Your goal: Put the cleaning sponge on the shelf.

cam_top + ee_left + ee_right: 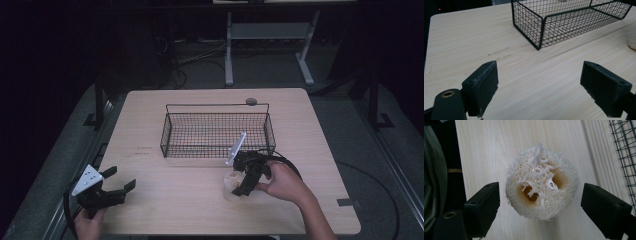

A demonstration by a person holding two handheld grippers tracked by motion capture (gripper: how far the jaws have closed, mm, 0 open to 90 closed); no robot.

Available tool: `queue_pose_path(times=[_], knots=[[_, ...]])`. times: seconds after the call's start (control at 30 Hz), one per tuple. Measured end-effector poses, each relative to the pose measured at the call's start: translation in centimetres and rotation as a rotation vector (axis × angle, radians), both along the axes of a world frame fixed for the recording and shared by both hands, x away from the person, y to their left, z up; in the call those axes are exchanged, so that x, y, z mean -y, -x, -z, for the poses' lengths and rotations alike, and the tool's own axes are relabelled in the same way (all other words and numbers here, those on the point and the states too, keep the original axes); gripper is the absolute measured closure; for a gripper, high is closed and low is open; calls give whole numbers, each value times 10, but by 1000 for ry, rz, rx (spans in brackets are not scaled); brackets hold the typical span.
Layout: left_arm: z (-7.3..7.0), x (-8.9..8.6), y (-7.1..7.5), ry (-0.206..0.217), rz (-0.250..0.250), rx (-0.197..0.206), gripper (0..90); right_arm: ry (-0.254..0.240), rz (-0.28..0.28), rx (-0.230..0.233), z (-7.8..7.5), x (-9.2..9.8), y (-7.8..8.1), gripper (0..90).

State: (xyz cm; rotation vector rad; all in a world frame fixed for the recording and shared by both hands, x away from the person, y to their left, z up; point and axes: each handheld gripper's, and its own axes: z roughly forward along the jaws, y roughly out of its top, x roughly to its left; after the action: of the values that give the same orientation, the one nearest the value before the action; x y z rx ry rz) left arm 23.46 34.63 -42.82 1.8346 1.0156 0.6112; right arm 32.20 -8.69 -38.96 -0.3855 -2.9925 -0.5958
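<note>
Your right claw (540, 205) stands spread around the loofah slice (541, 183) on the table (175, 200); your left claw (539, 87) gapes apart near the wire basket (564, 22).

No readable text or labels.

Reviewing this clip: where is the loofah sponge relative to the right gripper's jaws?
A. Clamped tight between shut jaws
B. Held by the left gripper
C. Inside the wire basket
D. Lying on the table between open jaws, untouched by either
D: in the right gripper view the loofah sponge lies on the table with gaps to both jaws of the right gripper.
</note>
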Motion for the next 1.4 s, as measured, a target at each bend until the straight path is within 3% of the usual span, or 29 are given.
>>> queue_pose_path(times=[0.27, 0.97, 1.4], knots=[[0, 0, 0, -2, 3, 0, 139, 7, -10, -1, 2, -6, 0, 155], [-1, -1, 1, 10, -4, 5, 140, 24, -22, -25, 2, -11, -2, 272], [-1, -2, 1, 7, -5, 4, 140, -14, -13, -8, -12, -4, -8, 276]])
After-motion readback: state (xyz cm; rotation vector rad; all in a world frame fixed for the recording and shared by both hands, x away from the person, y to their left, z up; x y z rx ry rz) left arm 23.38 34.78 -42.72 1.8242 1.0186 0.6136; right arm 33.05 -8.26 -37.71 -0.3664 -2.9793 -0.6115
